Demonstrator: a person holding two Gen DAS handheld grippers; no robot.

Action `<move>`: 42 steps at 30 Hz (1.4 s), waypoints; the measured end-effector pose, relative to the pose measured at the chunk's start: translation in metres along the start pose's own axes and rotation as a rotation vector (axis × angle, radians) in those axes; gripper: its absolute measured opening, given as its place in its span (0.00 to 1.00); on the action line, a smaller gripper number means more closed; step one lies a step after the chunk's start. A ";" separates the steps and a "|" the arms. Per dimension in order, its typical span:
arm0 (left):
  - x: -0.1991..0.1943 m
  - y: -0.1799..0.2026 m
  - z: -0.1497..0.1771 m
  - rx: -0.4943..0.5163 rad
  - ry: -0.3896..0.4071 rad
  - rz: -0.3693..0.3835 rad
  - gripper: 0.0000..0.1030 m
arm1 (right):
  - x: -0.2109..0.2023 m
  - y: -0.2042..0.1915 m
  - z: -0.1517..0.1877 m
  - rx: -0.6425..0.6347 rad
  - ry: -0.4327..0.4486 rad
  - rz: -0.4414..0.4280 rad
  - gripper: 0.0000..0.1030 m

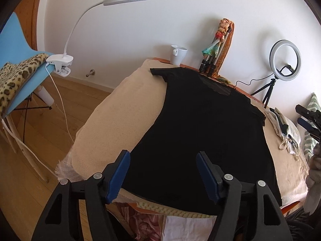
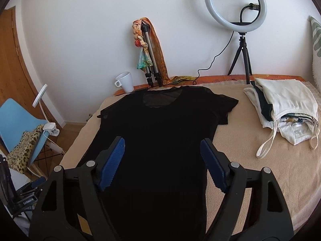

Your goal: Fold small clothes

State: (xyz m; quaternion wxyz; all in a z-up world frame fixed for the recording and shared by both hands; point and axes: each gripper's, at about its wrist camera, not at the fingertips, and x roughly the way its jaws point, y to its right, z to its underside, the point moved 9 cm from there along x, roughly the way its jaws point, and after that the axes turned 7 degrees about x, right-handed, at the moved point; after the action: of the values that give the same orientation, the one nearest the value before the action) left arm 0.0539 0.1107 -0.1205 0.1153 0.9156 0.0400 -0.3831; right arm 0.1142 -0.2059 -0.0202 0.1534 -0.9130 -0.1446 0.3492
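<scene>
A black short-sleeved T-shirt [image 1: 202,124] lies spread flat on the beige blanket [image 1: 124,108], neck toward the wall. It also shows in the right wrist view [image 2: 158,140]. My left gripper [image 1: 162,156] is open and empty, held above the shirt's bottom hem near its left corner. My right gripper [image 2: 162,144] is open and empty, held above the lower middle of the shirt. The right gripper's fingers also show at the right edge of the left wrist view [image 1: 307,118].
A pile of white clothes [image 2: 284,112] lies on the blanket [image 2: 240,144] to the right. A white mug [image 2: 124,81], a folded tripod with a scarf [image 2: 149,60] and a ring light [image 2: 235,6] stand along the wall. A blue chair [image 1: 18,60] with a clip lamp [image 1: 60,64] is left.
</scene>
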 end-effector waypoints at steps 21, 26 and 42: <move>0.055 -0.042 0.027 -0.126 -0.177 -0.002 0.54 | 0.181 -0.164 -0.067 -0.055 -0.316 -0.250 0.74; 0.062 -0.048 0.028 -0.157 -0.196 0.003 0.48 | 0.240 -0.197 -0.067 -0.116 -0.337 -0.214 0.73; 0.080 -0.051 0.030 -0.196 -0.241 0.043 0.16 | 0.389 -0.272 -0.016 -0.243 -0.477 -0.178 0.56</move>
State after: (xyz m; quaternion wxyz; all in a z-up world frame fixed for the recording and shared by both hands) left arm 0.0814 0.1516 -0.2068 0.2162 0.8481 0.0432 -0.4818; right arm 0.3604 0.1832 -0.1357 0.0345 -0.8006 -0.2969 0.5194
